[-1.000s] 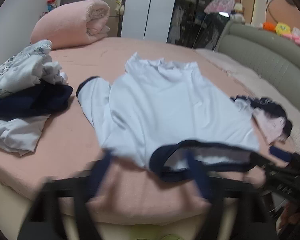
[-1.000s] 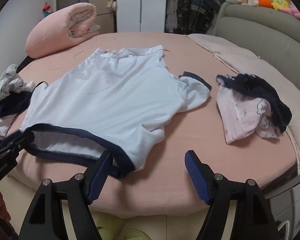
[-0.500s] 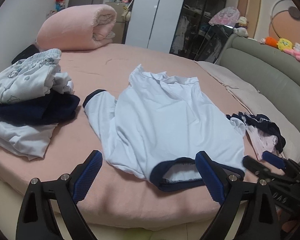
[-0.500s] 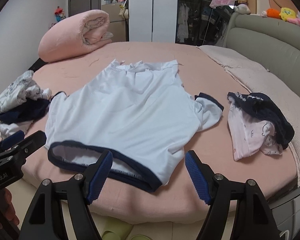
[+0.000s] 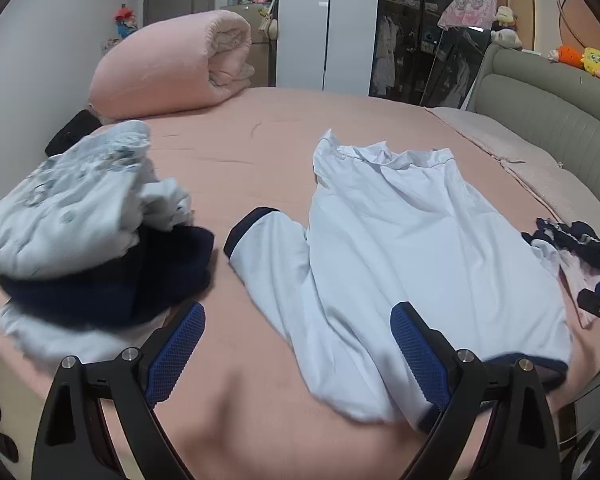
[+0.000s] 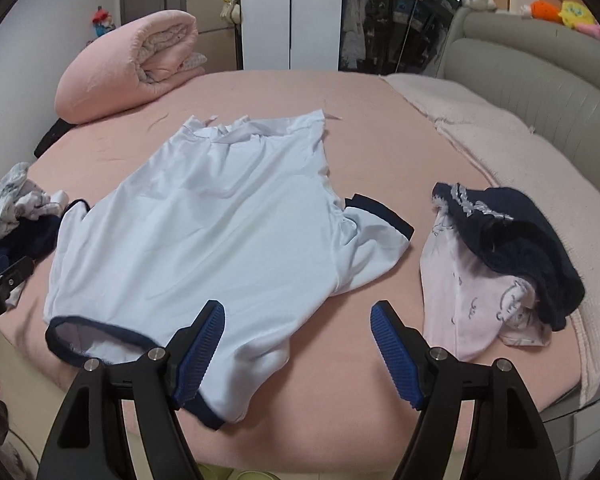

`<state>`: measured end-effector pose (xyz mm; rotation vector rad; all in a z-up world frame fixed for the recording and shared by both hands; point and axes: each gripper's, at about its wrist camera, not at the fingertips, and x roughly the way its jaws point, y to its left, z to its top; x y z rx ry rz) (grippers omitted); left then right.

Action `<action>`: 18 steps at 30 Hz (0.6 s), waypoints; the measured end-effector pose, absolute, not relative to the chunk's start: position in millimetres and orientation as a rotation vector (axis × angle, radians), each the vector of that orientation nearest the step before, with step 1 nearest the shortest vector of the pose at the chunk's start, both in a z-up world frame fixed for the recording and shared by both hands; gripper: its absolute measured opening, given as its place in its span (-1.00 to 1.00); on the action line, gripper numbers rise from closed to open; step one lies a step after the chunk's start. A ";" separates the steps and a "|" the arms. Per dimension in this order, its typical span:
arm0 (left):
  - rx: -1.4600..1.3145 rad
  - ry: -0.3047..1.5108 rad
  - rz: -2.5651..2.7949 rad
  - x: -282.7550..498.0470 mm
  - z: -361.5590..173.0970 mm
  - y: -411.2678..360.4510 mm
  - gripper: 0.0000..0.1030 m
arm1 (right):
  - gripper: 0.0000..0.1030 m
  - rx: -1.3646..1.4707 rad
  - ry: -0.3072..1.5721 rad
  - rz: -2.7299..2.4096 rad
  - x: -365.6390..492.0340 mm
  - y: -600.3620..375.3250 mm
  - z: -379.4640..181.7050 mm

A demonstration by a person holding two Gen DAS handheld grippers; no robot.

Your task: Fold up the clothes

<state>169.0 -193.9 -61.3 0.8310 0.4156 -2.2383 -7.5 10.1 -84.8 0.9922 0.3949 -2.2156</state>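
Left wrist view: the left gripper [image 5: 298, 340] gapes wide and empty above the near edge of the round pink bed [image 5: 260, 152]. A pale blue navy-trimmed T-shirt [image 5: 400, 240] lies spread flat on the bed, with a heap of printed and navy clothes [image 5: 84, 220] left of the shirt.

Right wrist view: the right gripper [image 6: 298, 338] is equally wide and empty, its left pad over the shirt's [image 6: 204, 232] hem; a pink-and-navy garment pile [image 6: 500, 264] lies right of the shirt.

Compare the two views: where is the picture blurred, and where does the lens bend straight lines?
Left wrist view: the clothes pile is smeared by motion blur, the white shirt fairly sharp. Right wrist view: sharp throughout. Both: fisheye curves the bed edge, with dark corners.
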 end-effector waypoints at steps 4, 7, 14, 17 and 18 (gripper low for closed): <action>0.824 0.553 -2.222 161.9 -70.3 -213.6 0.84 | 0.46 1.120 0.207 -2.175 -38.1 17.6 -94.7; 0.809 0.690 -2.209 158.9 -77.5 -228.1 0.84 | 0.46 1.232 -0.034 -2.155 -62.0 31.3 -107.3; 0.728 1.191 -2.120 175.4 -108.8 -250.9 0.84 | 0.46 1.395 -0.689 -2.056 -89.9 67.5 -149.9; 0.670 1.281 -2.101 183.7 -115.6 -249.3 0.84 | 0.47 1.430 -0.885 -1.967 -86.6 71.7 -175.7; 0.652 1.296 -2.099 185.9 -115.9 -248.5 0.84 | 0.47 1.409 -0.916 -1.976 -85.7 73.1 -178.3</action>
